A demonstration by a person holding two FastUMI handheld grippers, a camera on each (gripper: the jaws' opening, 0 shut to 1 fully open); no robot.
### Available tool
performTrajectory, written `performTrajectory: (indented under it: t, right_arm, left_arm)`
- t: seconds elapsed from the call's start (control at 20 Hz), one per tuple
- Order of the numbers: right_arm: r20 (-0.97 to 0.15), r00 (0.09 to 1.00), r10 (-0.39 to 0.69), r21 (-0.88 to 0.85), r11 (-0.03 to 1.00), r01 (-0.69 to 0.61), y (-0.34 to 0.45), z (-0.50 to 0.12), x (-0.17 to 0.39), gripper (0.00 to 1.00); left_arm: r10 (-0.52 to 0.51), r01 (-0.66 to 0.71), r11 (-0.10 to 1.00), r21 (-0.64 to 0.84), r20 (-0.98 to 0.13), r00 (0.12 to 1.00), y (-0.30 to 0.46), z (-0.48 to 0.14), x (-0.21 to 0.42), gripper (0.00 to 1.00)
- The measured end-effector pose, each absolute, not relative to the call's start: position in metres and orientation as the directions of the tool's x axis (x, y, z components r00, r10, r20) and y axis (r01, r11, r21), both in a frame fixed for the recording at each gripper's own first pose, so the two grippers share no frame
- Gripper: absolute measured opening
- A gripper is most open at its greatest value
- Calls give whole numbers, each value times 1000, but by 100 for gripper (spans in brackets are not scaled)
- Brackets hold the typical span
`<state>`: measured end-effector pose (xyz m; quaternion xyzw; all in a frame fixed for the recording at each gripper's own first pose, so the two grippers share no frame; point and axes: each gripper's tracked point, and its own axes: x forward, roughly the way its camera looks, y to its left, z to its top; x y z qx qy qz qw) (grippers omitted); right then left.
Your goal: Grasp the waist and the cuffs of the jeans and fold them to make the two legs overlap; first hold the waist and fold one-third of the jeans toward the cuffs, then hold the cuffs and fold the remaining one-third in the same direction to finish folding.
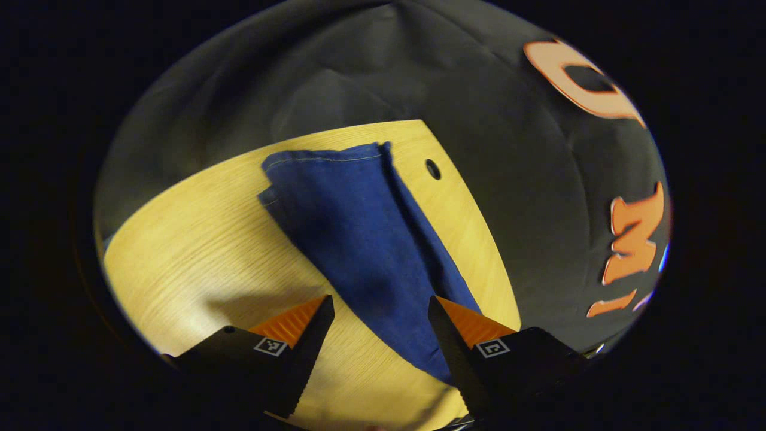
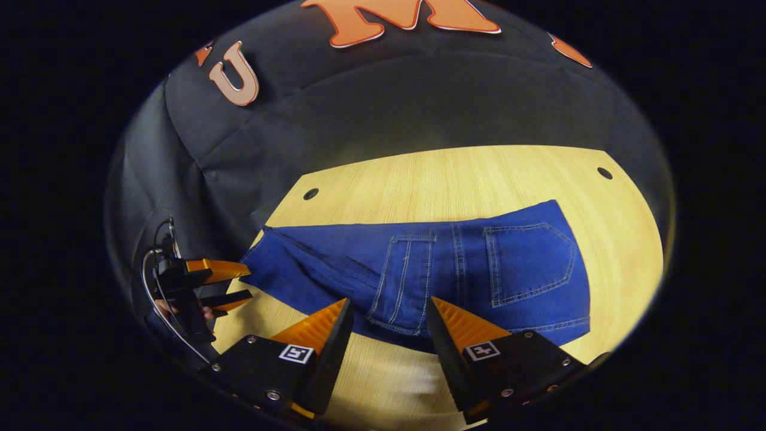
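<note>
Left gripper (image 1: 380, 305) is spread open over the jeans (image 1: 365, 239), which lie on the wooden table (image 1: 203, 239). Right gripper (image 2: 388, 308), also spread wide, faces their back pockets (image 2: 529, 260), unseen from the left gripper view.

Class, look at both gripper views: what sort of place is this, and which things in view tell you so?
Most likely a staged recording booth, not a home: a black cloth wall hangs behind a bare wooden table with drilled holes, and only blue jeans lie on it, both handheld grippers, left gripper and right gripper, open.
</note>
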<state>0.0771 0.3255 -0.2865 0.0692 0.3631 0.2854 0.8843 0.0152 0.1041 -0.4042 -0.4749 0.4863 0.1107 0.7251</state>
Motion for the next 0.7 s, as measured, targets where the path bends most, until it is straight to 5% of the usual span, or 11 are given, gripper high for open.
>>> performTrajectory:
  t: [0.05, 0.1, 0.7]
  right_arm:
    - [-596, 588, 547, 319, 833, -452, 319, -282, 80, 70]
    - [-594, 601, 535, 304, 841, -448, 313, -278, 81, 79]
    - [-512, 741, 435, 281, 900, -333, 254, -224, 82, 80]
  left_arm:
    - [-287, -640, 502, -581, -810, 511, 114, -405, 15, 98]
    - [-267, -663, 471, -581, -811, 521, 126, -406, 17, 98]
    - [-226, -697, 317, -643, -765, 603, 180, -436, 61, 88]
